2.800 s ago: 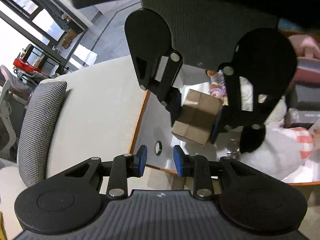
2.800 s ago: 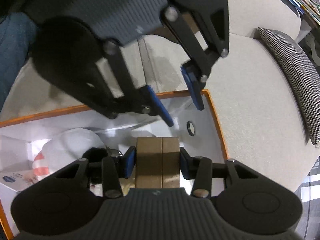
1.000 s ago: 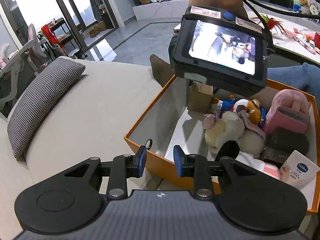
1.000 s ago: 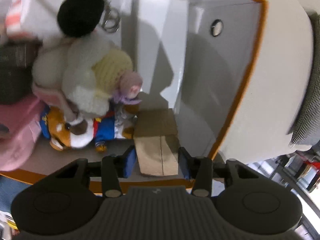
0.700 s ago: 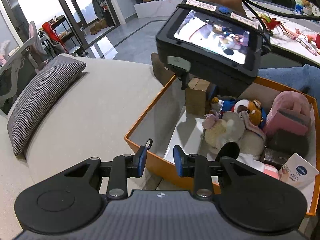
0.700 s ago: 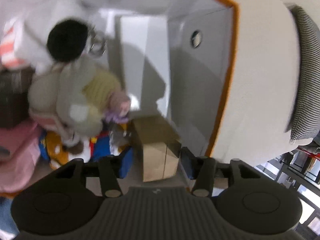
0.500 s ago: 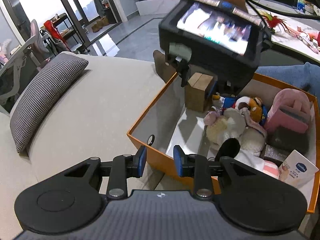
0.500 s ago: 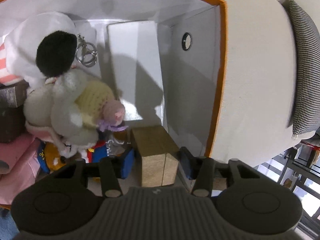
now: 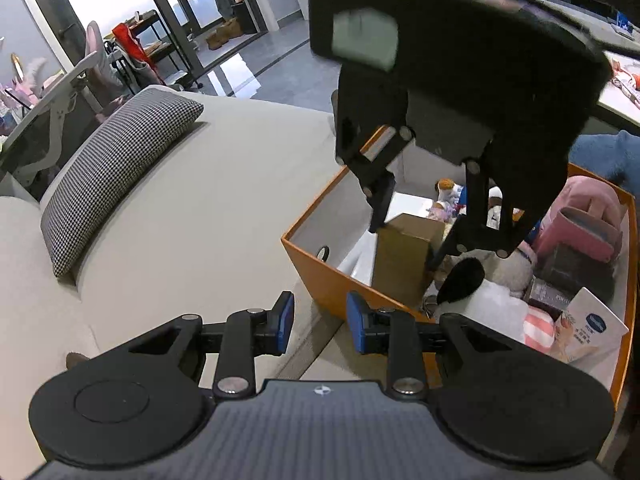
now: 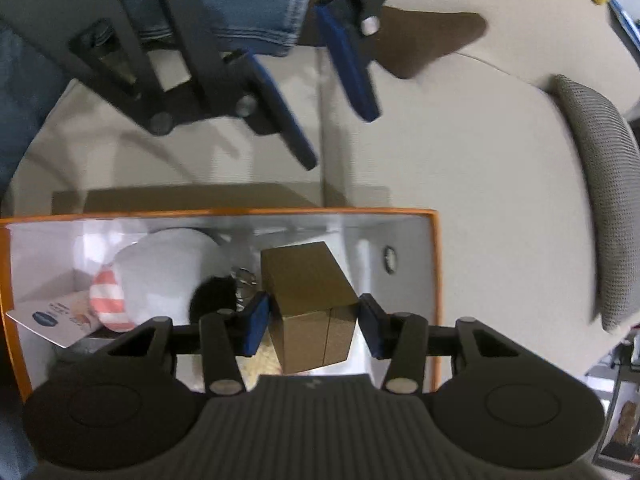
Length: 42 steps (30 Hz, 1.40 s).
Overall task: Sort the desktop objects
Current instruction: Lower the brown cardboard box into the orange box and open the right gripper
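Note:
A brown cardboard box [image 10: 310, 304] stands on end inside the orange storage box [image 10: 435, 280], at its near corner; it also shows in the left wrist view [image 9: 404, 258]. My right gripper [image 10: 312, 326] straddles it with jaws spread, small gaps on both sides. It shows from outside in the left wrist view [image 9: 408, 216]. My left gripper [image 9: 317, 318] is open and empty, held outside the orange box [image 9: 320, 276] over the beige sofa.
The orange box holds plush toys [image 9: 488, 292], a pink bag [image 9: 580, 224], a dark packet [image 9: 560, 288] and a white pouch [image 9: 592, 328]. A houndstooth cushion [image 9: 116, 168] lies on the sofa. A person's jeans leg [image 10: 240, 8] is close.
My right gripper carried the cardboard box across the orange box to its near corner, set it down and spread its jaws. My left gripper stayed open, pulling back slightly.

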{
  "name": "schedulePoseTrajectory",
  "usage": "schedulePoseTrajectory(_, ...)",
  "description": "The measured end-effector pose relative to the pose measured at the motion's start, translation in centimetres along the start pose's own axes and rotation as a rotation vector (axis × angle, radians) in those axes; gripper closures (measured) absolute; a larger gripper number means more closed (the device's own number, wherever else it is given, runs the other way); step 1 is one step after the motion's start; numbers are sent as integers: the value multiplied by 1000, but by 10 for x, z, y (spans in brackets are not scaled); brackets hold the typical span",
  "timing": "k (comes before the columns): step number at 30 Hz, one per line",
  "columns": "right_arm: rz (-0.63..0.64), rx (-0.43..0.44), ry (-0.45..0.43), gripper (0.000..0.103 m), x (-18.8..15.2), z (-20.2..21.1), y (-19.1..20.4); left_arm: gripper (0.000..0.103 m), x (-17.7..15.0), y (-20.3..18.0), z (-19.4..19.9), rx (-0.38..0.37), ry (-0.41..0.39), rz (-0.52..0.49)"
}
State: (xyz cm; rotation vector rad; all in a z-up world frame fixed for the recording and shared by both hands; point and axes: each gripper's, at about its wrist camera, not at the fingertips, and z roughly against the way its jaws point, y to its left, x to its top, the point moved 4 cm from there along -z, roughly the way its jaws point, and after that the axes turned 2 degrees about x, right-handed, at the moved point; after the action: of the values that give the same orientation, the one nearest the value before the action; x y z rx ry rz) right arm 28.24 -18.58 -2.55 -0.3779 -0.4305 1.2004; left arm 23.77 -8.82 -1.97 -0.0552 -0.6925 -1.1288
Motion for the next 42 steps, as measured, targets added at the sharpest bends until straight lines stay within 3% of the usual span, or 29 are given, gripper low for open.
schedulePoseTrajectory(15, 110, 213, 99, 55, 16, -16, 25, 69, -5, 6, 3, -12, -11, 39)
schedulePoseTrajectory(25, 86, 110, 110, 55, 19, -39, 15, 69, -5, 5, 0, -13, -3, 37)
schedulePoseTrajectory(42, -18, 129, 24, 50, 15, -16, 15, 69, -1, -11, 7, -20, 22, 7)
